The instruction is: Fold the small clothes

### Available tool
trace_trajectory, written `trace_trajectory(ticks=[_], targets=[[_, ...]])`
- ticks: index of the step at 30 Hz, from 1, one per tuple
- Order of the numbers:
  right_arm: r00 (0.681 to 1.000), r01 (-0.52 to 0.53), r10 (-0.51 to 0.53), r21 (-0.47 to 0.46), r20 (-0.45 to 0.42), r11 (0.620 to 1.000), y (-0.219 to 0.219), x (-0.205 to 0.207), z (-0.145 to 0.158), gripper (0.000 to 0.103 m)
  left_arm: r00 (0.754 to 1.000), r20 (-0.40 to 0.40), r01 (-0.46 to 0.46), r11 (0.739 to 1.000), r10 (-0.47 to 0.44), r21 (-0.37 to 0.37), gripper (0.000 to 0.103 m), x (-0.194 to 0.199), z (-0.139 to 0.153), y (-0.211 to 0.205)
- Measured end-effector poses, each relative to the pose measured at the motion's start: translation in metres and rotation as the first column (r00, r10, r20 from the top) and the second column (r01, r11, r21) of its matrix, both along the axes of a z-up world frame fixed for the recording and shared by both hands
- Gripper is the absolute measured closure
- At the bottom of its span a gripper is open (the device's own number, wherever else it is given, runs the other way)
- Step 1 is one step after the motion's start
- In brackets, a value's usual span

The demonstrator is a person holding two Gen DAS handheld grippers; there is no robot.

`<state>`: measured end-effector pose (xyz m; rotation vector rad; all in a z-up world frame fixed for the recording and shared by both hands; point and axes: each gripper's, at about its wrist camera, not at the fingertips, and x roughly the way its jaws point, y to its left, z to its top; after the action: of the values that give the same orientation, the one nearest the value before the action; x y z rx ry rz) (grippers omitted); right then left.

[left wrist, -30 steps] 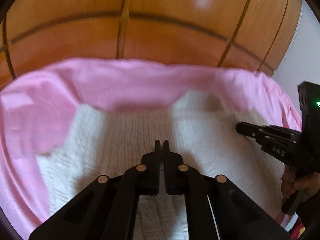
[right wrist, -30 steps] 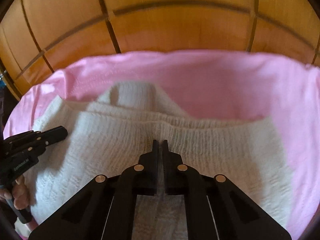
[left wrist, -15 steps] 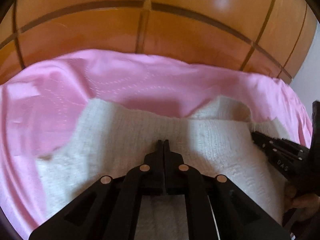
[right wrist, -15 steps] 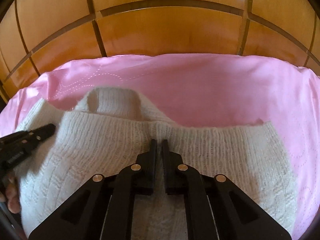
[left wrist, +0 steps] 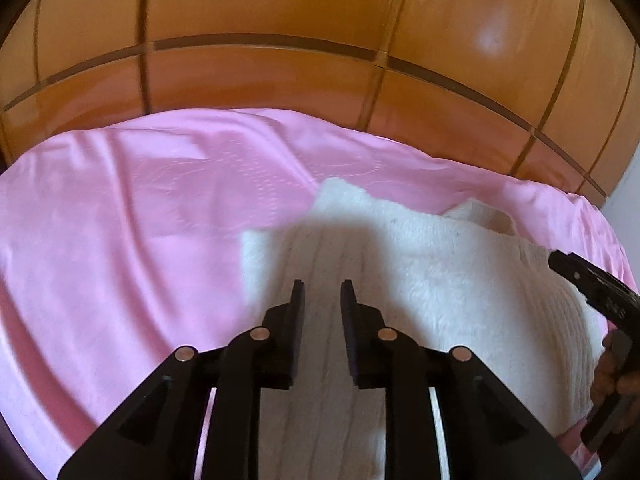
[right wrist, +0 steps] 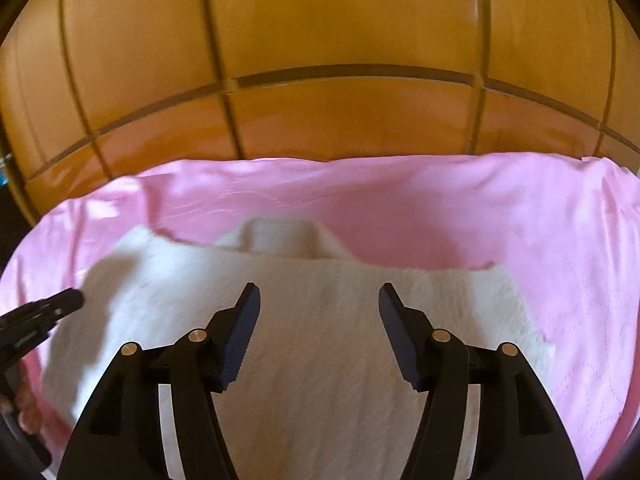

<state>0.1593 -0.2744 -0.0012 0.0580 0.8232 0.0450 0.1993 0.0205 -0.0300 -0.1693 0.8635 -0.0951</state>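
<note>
A white knitted sweater (right wrist: pixel 320 320) lies folded on a pink bedsheet (right wrist: pixel 540 232), with a wooden headboard (right wrist: pixel 340 60) of orange-brown panels rising at the far side. In the right wrist view the garment fills the near middle of the scene; its ribbed collar sits at the far edge, and pink sheet shows to the left, to the right and beyond it. In the left wrist view the same sweater (left wrist: pixel 440 272) takes up the near right part, while the bedsheet (left wrist: pixel 120 240) spreads wide to the left under the headboard (left wrist: pixel 280 20).

The right tool (right wrist: pixel 319 300) hangs above the knit with its 2 fingers spread wide apart and nothing between them. The left tool (left wrist: pixel 322 292) sits over the left part of the sweater, its 2 fingers a narrow gap apart, also holding nothing; whether the tips touch the fabric cannot be told.

Each tool shows in the other's view: the right tool (left wrist: pixel 592 288) at the right edge over the sweater's right side, gripped by a hand (left wrist: pixel 616 380), and the left tool (right wrist: pixel 40 316) at the left edge beside the sweater's left border.
</note>
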Motion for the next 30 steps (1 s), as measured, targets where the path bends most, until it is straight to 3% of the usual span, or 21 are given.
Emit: trace_trajectory(ticks=[4,9,10,14,30], targets=[[0.998,-0.07,0.07,0.011,-0.004,0.997,0.027,-0.018,-0.005,0.037,1.0,0.008,-0.011,1.0,0.011,0.011,0.079,-0.018,0.004,0.002],[0.993,-0.066,0.061,-0.041,-0.103,0.997,0.044,-0.004,-0.045,0.033,0.999,0.027,-0.018,0.999,0.017,0.027,0.072,-0.034,0.01,0.003],[0.994,-0.061,0.058,-0.029,-0.089,0.998,0.042,-0.004,-0.049,0.032,0.999,0.029,-0.018,0.999,0.017,0.029,0.069,-0.036,0.011,0.004],[0.995,-0.057,0.054,-0.035,-0.085,0.998,0.043,-0.006,-0.045,0.032,0.999,0.046,-0.02,0.999,0.018,0.041,0.061,-0.046,0.016,0.006],[0.996,-0.004,0.008,0.049,-0.087,0.999,0.023,-0.07,-0.024,0.031,0.999,0.023,-0.046,0.999,0.046,0.021,0.058,-0.076,0.007,0.023]])
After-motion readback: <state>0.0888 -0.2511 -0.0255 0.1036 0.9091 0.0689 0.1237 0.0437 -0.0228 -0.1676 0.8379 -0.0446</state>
